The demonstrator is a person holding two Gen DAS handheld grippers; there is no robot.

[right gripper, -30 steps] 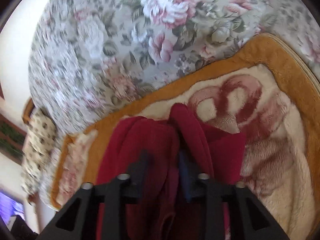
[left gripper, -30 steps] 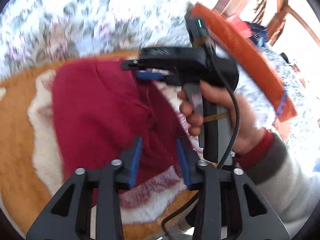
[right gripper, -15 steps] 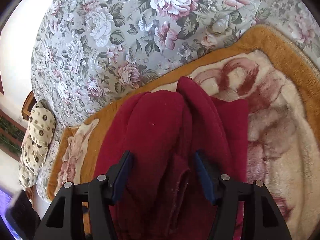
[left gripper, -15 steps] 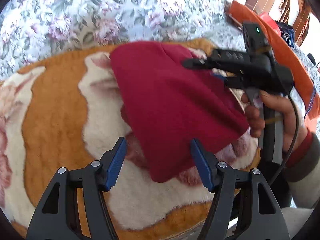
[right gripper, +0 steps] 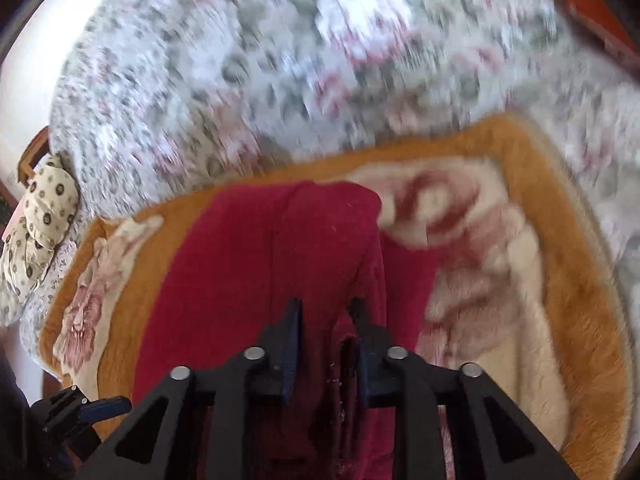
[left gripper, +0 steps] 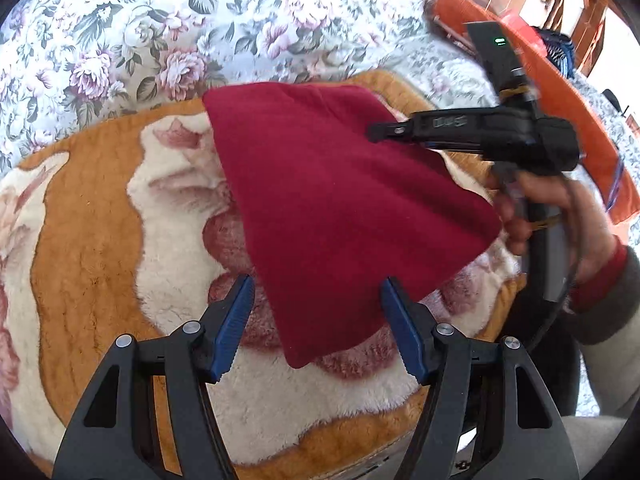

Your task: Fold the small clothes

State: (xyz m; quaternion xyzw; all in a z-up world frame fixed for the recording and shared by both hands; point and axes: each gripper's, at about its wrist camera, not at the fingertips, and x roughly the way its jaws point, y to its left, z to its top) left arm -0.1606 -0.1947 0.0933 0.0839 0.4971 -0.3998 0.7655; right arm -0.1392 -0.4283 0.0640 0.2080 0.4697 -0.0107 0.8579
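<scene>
crimson fleece is what the coming move turns on: the small red garment (left gripper: 340, 208) lies folded on a plush blanket (left gripper: 92, 248), and its long axis runs from the far left to the near right in the left wrist view. the near corner of the garment sits between the spread fingers of the left gripper (left gripper: 316, 320), whose blue pads are seen on either side of the cloth without pressing on it, so this gripper is released and holds nothing. the right gripper (right gripper: 326, 340) is met at the garment's right side; in the right wrist view a ridge of doubled red cloth stands between its fingers, and its jaws are closing on that ridge. whether the pads already press on the cloth cannot be told, since the frame is blurred and a gap is seen beside the left pad. the right gripper (left gripper: 472, 136) is also seen from the side in the left wrist view, reaching over the far right part of the garment, held by a hand (left gripper: 560, 220) in a red cuff and grey sleeve. of the two, the right gripper is judged the nearer to a grip.

the blanket is orange-brown with cream and maroon figures, and it is spread on a bed under a floral bedspread (left gripper: 168, 32). an orange cushion (left gripper: 568, 92) lies at the far right, with wooden furniture (left gripper: 576, 4) behind it; a spotted pillow (right gripper: 36, 224) lies at the far left.
</scene>
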